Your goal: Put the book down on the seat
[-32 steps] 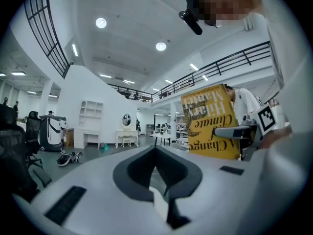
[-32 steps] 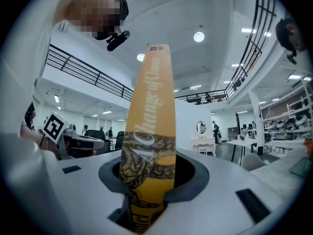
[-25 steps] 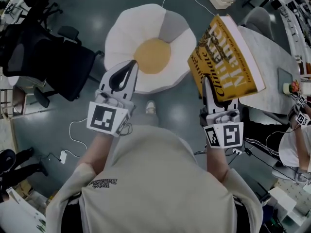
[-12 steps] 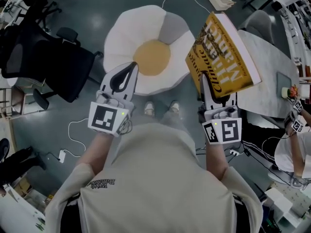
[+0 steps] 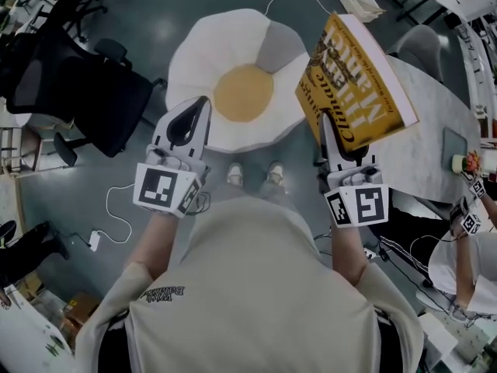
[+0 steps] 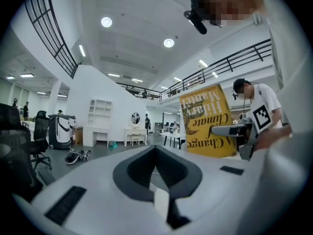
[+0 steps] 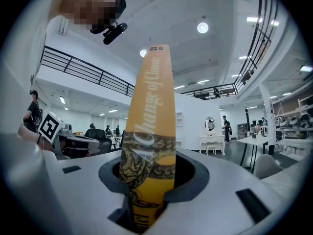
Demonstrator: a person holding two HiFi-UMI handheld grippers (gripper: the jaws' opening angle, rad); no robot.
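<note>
Above floor, just right of egg-shaped seat [image 5: 203,57] — yellow book [image 5: 353,76] held up in air, cover tilted toward head camera, not on cushion. Right gripper [image 5: 324,124] clamped on book's lower edge at spine, jaws partway closed around it. Left gripper [image 5: 200,106] empty, jaws apparently together — tips hard to read — at seat's near edge. Black office chair [image 5: 85,92] at left

Dark glossy floor [image 5: 147,22], black office chair [image 5: 85,92], pale round table [image 5: 443,107], round ceiling lights [image 6: 106,22]
</note>
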